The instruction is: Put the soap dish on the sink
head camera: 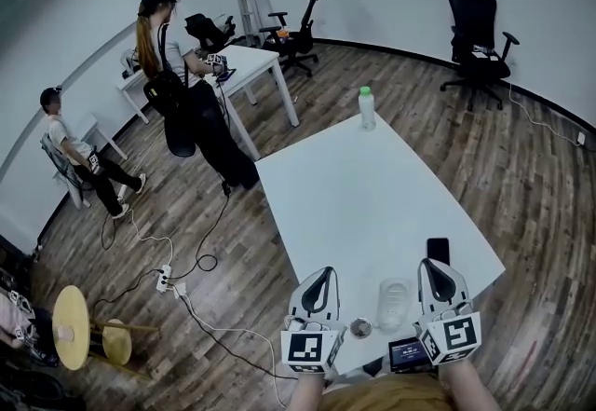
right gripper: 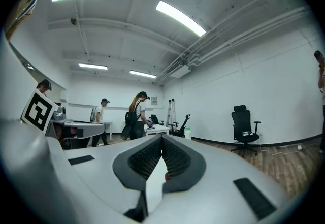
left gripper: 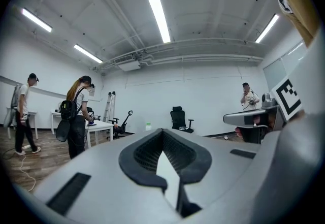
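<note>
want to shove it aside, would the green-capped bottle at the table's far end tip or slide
The bottle stands upright, tall and narrow, so a push near its cap would probably tip it; pushed low, it may slide on the smooth white table. Being near the far edge, it could fall off.

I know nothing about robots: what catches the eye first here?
Two shut tools with black-and-white marker cubes, the left hand-held gripper and the right hand-held gripper, reach over the near edge of a white table. A clear dish lies between them, a green-capped bottle stands at the table's far end, and a person with a backpack stands at the left.
</note>
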Demonstrator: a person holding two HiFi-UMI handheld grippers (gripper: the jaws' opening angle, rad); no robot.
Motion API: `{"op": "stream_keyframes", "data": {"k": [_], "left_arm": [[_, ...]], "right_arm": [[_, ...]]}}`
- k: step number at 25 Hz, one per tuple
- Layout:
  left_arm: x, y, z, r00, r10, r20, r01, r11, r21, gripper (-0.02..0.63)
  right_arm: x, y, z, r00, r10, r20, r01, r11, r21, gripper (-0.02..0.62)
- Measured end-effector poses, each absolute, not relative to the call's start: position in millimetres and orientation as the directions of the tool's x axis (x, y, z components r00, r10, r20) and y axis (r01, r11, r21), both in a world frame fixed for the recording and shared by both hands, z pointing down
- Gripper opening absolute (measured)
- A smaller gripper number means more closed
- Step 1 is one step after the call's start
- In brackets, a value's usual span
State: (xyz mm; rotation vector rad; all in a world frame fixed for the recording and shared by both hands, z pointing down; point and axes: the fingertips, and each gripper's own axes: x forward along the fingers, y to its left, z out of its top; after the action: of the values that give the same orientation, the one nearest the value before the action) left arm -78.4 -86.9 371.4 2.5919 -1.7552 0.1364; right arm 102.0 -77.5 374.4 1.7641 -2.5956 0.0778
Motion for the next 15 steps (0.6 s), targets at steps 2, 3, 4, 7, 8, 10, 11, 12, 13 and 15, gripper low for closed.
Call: {"op": "stream_keyframes", "data": {"k": [2,3,4,7,8,10,11,12,13,15], "left_arm": [[-81,-86,367,0.362,-0.93,0.063,-0.93,-0.365,-0.038,0.008],[-81,-86,368,0.366,-0.929,0.058,-0.929,-0.368,-0.028,0.008],[-81,-85,370,0.37,-0.927,0.054,-0.928,-0.372,-0.015,0.008],[-78,-84,374,0.377,-0.924,0.059,-0.926,-0.377,0.002,0.008],[-77,-83,375,0.378,-0.924,0.061,-0.926,-0.378,0.002,0.008],[-76,-82,377,0.378,-0.924,0.064,-0.926,-0.378,0.005,0.008],[-77,-82,378,0.377,-0.924,0.066,-0.926,-0.378,0.009,0.008],[-78,-82,379,0.379,-0.923,0.067,-0.926,-0.378,0.014,0.008],[-79,-83,380,0.381,-0.922,0.068,-0.924,-0.381,0.016,0.008],[-78,-83,381,0.386,-0.919,0.073,-0.922,-0.386,0.017,0.008]], "right_arm": [[101,-78,373,-0.368,-0.93,0.027,-0.93,0.367,-0.039,0.009],[101,-78,372,-0.367,-0.93,0.028,-0.93,0.366,-0.036,0.009],[101,-78,372,-0.367,-0.93,0.028,-0.93,0.366,-0.031,0.009],[102,-77,372,-0.368,-0.929,0.032,-0.93,0.367,-0.022,0.009],[102,-77,373,-0.368,-0.929,0.036,-0.93,0.368,-0.021,0.009],[103,-76,375,-0.366,-0.929,0.045,-0.93,0.366,-0.021,0.009],[103,-75,377,-0.364,-0.93,0.051,-0.932,0.363,-0.021,0.009],[103,-75,378,-0.36,-0.931,0.056,-0.933,0.359,-0.021,0.009],[102,-76,379,-0.357,-0.932,0.062,-0.934,0.356,-0.02,0.009],[102,-76,381,-0.356,-0.932,0.068,-0.934,0.356,-0.02,0.008]]}}
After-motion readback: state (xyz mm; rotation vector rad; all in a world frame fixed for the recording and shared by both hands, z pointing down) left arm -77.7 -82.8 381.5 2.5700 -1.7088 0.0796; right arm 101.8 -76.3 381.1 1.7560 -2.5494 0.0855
